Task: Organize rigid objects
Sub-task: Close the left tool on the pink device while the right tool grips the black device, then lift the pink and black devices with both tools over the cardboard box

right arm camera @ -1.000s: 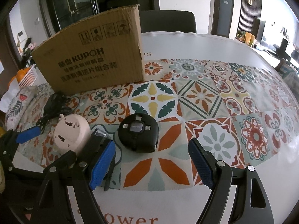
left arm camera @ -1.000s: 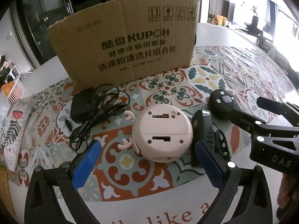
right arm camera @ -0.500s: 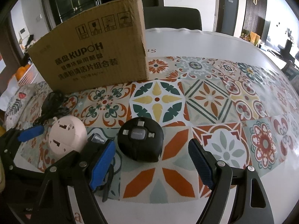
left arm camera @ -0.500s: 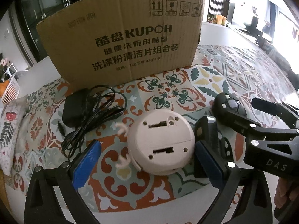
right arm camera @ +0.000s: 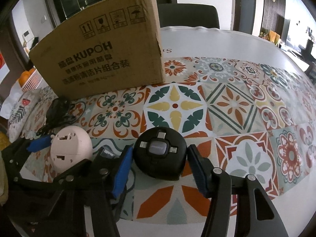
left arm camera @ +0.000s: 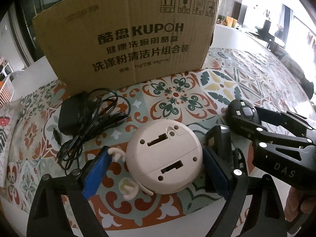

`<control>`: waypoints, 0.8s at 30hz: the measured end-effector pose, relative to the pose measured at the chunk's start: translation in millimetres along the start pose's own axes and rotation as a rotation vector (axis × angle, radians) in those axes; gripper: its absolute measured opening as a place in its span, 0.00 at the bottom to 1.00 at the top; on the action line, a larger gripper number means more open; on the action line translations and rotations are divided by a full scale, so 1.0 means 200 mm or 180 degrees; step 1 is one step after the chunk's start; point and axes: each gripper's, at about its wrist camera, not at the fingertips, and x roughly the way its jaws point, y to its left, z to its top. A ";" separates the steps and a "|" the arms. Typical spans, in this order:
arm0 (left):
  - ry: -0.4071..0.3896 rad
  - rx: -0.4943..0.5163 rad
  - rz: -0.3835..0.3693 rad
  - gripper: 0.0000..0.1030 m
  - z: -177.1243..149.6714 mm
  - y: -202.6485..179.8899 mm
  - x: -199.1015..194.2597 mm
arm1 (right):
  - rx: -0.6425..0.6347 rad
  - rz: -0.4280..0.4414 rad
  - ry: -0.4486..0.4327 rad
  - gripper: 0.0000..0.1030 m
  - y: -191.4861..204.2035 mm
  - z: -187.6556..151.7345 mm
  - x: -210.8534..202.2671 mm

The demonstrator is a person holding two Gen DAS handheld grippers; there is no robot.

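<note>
A round pink gadget (left arm camera: 164,158) with small antlers lies underside up on the patterned tablecloth, between the blue pads of my left gripper (left arm camera: 156,172), which is open around it. A round black cable hub (right arm camera: 160,156) sits between the pads of my right gripper (right arm camera: 160,169), also open; the pads stand close on both sides. The hub also shows in the left wrist view (left arm camera: 242,113), with the right gripper's fingers around it. The pink gadget shows in the right wrist view (right arm camera: 70,151) too.
A tall cardboard box (left arm camera: 126,37) stands at the back. A black power adapter with a tangled cord (left arm camera: 83,118) lies left of the pink gadget. A small dark device (left arm camera: 221,142) lies between the gadget and the hub. A floral cloth (left arm camera: 7,130) lies at the far left.
Both grippers have moved forward. The pink gadget now sits between the left pads and the black hub between the right pads. Both pairs of jaws have narrowed.
</note>
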 end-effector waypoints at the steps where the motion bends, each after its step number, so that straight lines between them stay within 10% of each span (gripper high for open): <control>1: 0.0005 0.0002 0.0007 0.90 -0.01 0.00 -0.01 | -0.0010 -0.0013 0.0001 0.56 0.00 0.00 0.00; 24: -0.0356 -0.0119 0.0197 0.90 0.03 0.04 -0.40 | 0.0009 -0.0072 -0.0325 0.56 0.10 0.04 -0.36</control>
